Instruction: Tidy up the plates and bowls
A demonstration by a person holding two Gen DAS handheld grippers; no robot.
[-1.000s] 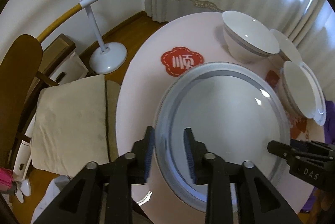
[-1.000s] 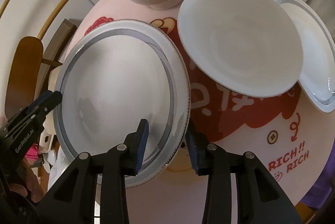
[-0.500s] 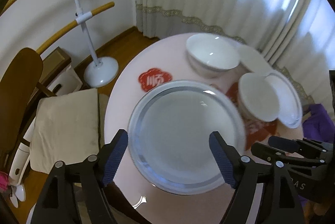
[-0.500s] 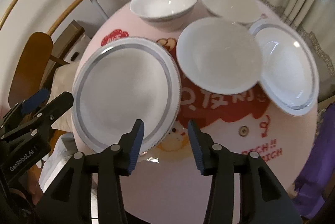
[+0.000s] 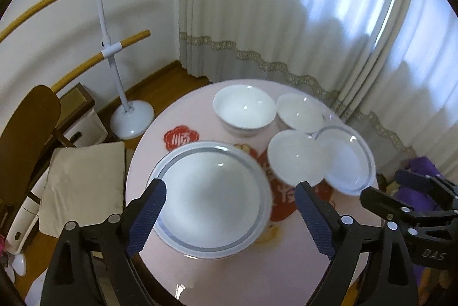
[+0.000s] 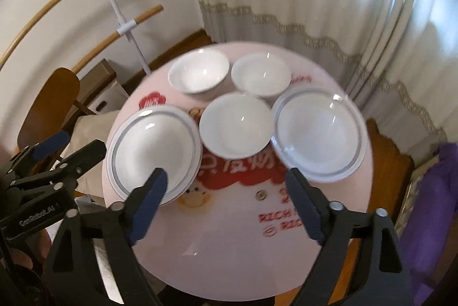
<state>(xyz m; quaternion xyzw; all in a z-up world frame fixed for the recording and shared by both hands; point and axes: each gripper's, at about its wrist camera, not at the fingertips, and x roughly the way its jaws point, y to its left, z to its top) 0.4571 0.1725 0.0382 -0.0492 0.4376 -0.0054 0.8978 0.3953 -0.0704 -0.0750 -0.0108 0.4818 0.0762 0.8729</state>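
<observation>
A large grey-rimmed plate [image 5: 210,198] [image 6: 153,150] lies at the left of the round pink table [image 6: 229,243]. A plain white plate [image 6: 236,125] [image 5: 297,156] sits in the middle and overlaps a second grey-rimmed plate [image 6: 317,134] [image 5: 347,160] at the right. Two white bowls [image 6: 199,74] [image 6: 261,75] stand behind them. My left gripper [image 5: 229,216] is open and empty, raised above the large plate. My right gripper [image 6: 226,204] is open and empty, high above the table's front.
A wooden chair with a beige cushion [image 5: 83,186] stands at the table's left. A white stand with wooden bars [image 5: 114,60] is behind it. Curtains [image 5: 286,20] hang behind the table. A purple cloth [image 6: 429,206] lies at the right.
Both grippers opened, let go of the large plate's rim, and rose back from the table. The large plate now lies flat on the table.
</observation>
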